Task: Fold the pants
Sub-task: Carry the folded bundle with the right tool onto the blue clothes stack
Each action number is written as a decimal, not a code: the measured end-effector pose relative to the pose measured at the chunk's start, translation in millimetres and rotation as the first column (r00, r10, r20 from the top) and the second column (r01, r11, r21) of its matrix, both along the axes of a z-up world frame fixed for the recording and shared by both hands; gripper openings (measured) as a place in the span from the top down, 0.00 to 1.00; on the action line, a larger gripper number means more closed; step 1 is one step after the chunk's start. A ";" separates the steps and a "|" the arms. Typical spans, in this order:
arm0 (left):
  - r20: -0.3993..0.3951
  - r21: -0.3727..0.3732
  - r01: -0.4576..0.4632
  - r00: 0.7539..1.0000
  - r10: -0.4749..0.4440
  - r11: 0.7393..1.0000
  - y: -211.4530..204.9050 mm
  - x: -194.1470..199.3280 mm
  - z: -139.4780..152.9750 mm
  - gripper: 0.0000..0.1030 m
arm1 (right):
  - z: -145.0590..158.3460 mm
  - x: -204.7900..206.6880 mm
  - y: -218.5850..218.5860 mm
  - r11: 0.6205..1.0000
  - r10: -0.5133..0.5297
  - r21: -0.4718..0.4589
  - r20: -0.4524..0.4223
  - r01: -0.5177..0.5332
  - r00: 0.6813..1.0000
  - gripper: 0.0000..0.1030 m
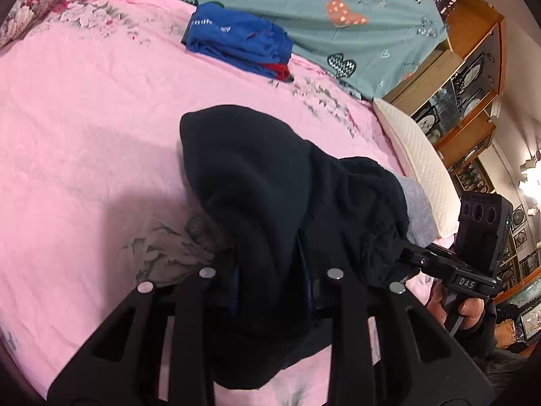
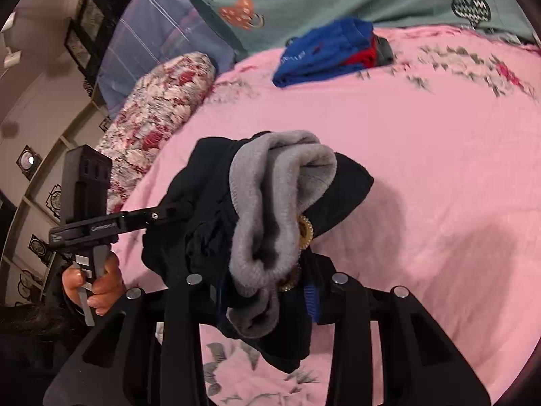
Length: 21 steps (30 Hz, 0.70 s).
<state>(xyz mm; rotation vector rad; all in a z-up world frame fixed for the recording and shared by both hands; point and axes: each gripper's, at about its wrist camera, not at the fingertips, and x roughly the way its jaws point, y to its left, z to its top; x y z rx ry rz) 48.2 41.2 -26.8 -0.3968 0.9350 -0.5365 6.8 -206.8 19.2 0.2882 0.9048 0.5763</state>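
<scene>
Black fingers of the left gripper [image 1: 270,291] fill the bottom of its own view, and they are clamped on a thick fold of the dark navy fleece-lined pants [image 1: 270,182], with cloth bunched between the jaws and hanging below them. Over on the other side, the right gripper [image 2: 267,291] is pinched on the same garment at the end where the soft grey lining [image 2: 270,203] rolls outward; a small gold-rimmed ornament shows just beside that lining. So both tongs are shut on fabric, side by side along one edge, and the pants run away from the fingers, draping onto the pink floral bedspread [image 1: 84,118].

Moving outward: each camera catches the other tool, with a hand [image 2: 98,284] wrapped round the handle.

How far along? Judging by the lie of the cloth, this pair is still a loose bundle, doubled over but not squared: the fold is in hand, not finished. Flattening and at least one more fold seem left to do.

Further back, well apart from the action, a neatly folded blue garment with a red one under it [image 1: 236,40] rests near the teal heart-print quilt [image 1: 338,6], a sign that earlier pieces are already done.
</scene>
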 end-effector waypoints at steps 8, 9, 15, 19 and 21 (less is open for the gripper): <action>0.124 0.020 0.001 0.992 -0.003 1.000 -3.2 44.6 62.1 0.74 | 65.3 45.8 -5.6 1.000 -0.011 0.024 0.135 0.008 0.991 0.65; 0.157 0.039 -0.002 0.988 -0.004 0.999 -6.8 64.2 78.8 0.74 | 78.2 61.4 -4.9 1.000 -0.018 0.021 0.164 0.014 0.986 0.65; 0.278 0.079 -0.075 0.959 0.050 0.994 -14.8 189.4 144.5 0.71 | 134.7 188.1 -2.4 0.995 -0.100 0.023 0.274 0.098 0.956 0.63; 0.306 0.114 -0.151 0.946 0.110 0.982 -15.1 305.3 125.1 0.02 | 115.1 300.9 -6.0 0.956 -0.271 -0.025 0.300 0.291 0.915 0.12; 0.240 0.217 -0.238 0.953 0.185 0.947 -8.6 347.7 91.9 0.02 | 81.4 342.6 -8.1 0.883 -0.376 -0.173 0.295 0.436 0.878 0.10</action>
